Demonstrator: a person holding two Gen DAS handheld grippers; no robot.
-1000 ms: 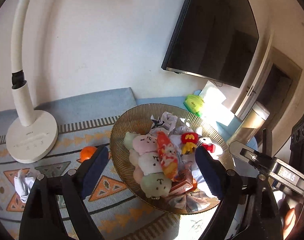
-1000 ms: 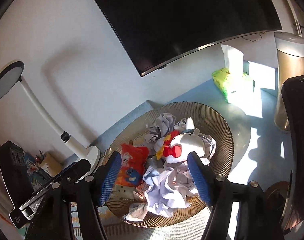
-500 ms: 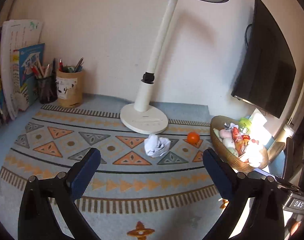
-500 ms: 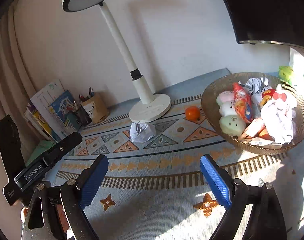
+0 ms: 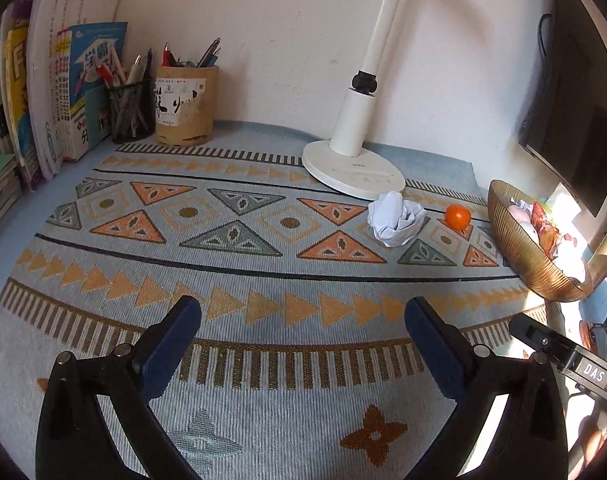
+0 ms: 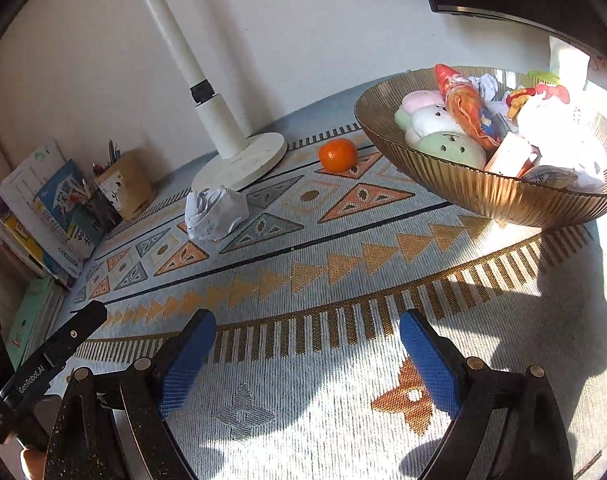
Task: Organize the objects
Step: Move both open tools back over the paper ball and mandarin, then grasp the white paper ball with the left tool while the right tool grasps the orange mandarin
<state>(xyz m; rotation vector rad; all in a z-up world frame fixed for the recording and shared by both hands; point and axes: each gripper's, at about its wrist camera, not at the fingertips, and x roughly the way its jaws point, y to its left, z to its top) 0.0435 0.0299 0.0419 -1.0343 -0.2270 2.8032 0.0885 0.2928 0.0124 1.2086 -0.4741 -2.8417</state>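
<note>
Two grippers are held low over a patterned mat [image 5: 263, 240], each with its jaws spread wide and nothing between them: the left gripper [image 5: 303, 334] fills the bottom of the left wrist view, and the right gripper [image 6: 308, 340] fills the bottom of the right wrist view. Part of the left gripper's body is seen at the lower left of the right wrist view, and part of the right gripper's at the lower right of the left wrist view. Beyond the pads, in the right centre of the left wrist view, a paper ball [image 5: 395, 219] is seen on the mat, just in front of a lamp base [image 5: 353, 168]. An orange [image 5: 458, 216] lies on the mat just right of the paper ball, apart from it. At the right edge a ribbed bowl [image 5: 519, 240] is seen, filled with plush toys [image 6: 439, 128], crumpled paper and packets. At the upper left, books [image 5: 63, 92] and two pen pots [image 5: 185, 106] are set against the wall. A dark screen [image 5: 579, 112] is seen at the upper right.
</note>
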